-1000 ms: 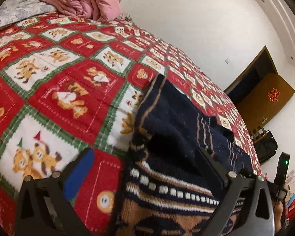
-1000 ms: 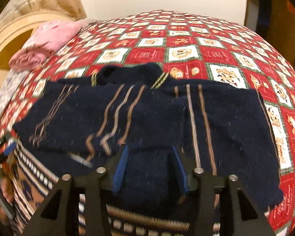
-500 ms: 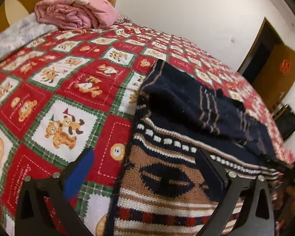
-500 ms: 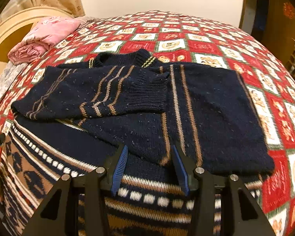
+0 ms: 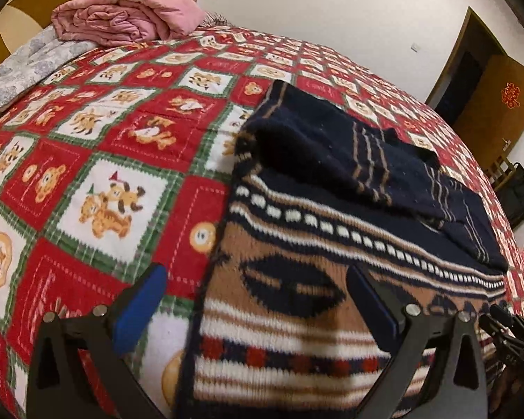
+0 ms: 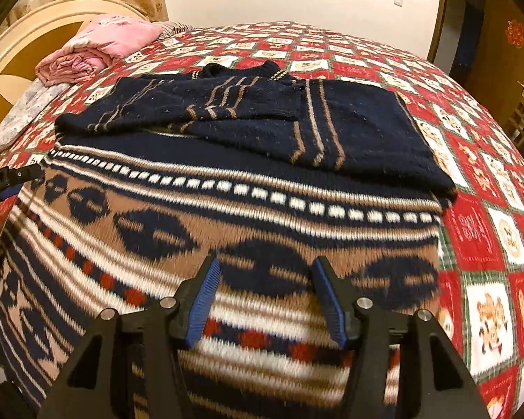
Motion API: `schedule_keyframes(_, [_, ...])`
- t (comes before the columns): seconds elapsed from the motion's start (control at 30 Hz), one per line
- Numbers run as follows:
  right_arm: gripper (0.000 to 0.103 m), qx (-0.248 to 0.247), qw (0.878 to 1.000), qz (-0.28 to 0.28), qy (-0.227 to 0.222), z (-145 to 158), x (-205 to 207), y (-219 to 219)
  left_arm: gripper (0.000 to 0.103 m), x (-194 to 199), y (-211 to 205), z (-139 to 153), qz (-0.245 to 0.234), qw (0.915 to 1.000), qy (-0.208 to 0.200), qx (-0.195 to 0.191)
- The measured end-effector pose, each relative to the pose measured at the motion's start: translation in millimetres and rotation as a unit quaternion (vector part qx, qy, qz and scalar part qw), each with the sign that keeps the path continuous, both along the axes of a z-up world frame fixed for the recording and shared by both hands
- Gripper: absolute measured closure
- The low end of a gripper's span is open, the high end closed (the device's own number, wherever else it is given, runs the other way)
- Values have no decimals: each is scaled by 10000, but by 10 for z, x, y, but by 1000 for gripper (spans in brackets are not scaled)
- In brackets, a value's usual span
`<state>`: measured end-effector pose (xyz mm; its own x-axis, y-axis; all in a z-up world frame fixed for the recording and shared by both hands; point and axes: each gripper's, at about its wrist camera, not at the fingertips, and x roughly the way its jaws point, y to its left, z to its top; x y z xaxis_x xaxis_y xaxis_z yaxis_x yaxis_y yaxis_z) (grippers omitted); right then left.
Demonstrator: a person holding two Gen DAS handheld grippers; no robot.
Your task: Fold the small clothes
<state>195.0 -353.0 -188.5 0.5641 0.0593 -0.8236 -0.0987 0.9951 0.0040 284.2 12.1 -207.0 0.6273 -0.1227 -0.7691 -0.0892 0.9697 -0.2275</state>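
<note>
A navy knitted sweater (image 6: 248, 188) with tan, white and red patterned bands lies flat on the bed, both sleeves folded across its chest. In the left wrist view the sweater (image 5: 332, 244) fills the lower right. My left gripper (image 5: 258, 300) is open and empty, over the sweater's left lower edge. My right gripper (image 6: 267, 296) is open and empty, above the patterned lower band near the hem. The left gripper's tip (image 6: 7, 181) shows at the left edge of the right wrist view.
The bed carries a red, green and white bear-print quilt (image 5: 104, 160). A folded pink blanket (image 5: 122, 17) and a grey pillow (image 5: 28, 66) lie at the headboard end. A brown door (image 5: 499, 94) and a dark bag (image 5: 517, 195) stand beyond the bed.
Both grippers have drawn back from the folded sleeves toward the sweater's hem. The sleeves stay folded on the chest. Both grippers remain open.
</note>
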Motion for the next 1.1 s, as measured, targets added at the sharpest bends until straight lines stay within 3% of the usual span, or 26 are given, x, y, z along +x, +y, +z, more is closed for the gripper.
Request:
schedule_keyframes(0.6, [44,-47,9998,-170,-74,38,-508,-22,0,-525,-107,-22,-351,9993,82,125])
schedule_keyframes(1.1, [44,26,9997,-224,-124,53,-1235,-20,0,-1397,61,-3,-740,9971,-110,98])
